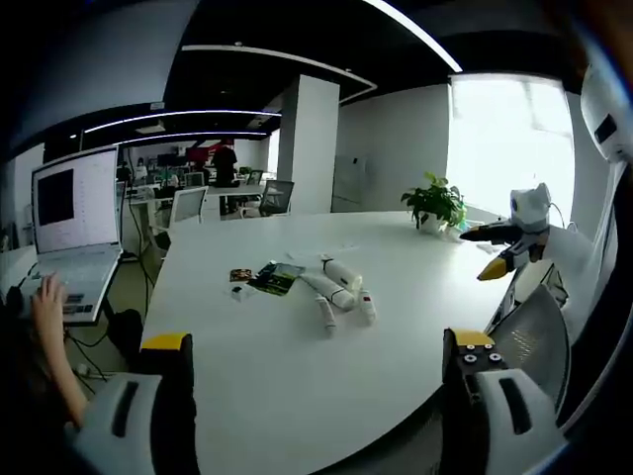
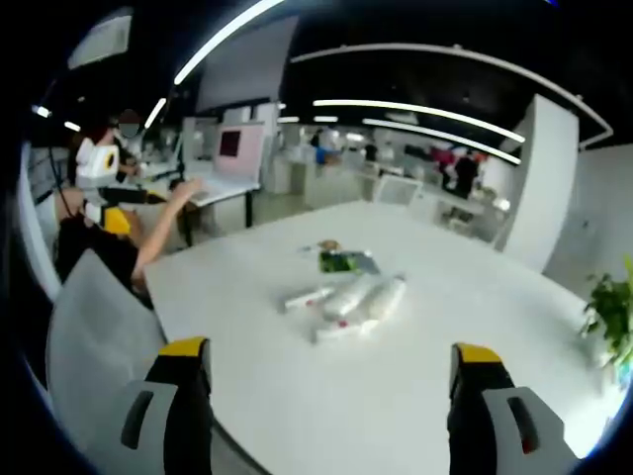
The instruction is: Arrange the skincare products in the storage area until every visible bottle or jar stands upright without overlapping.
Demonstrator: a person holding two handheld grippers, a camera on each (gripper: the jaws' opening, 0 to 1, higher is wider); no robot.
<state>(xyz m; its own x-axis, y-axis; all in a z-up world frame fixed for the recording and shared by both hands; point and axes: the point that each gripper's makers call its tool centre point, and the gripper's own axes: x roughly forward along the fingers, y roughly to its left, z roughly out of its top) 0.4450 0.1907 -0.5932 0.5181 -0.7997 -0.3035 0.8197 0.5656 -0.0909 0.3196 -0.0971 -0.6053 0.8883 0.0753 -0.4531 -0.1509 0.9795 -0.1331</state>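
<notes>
Left hand-held gripper [image 1: 321, 356]: hanging released, grasping nothing.
Right hand-held gripper [image 2: 331, 361]: likewise spread wide, carrying nothing.
Skincare tubes [image 1: 336, 287]: lying flat in a cluster ahead of both grippers, mid-bench [image 1: 297, 396].
Progress: nothing is standing upright; every tube is waiting.
Count: about four tubes; one green packet [image 1: 275, 278] is sitting beside them.
</notes>
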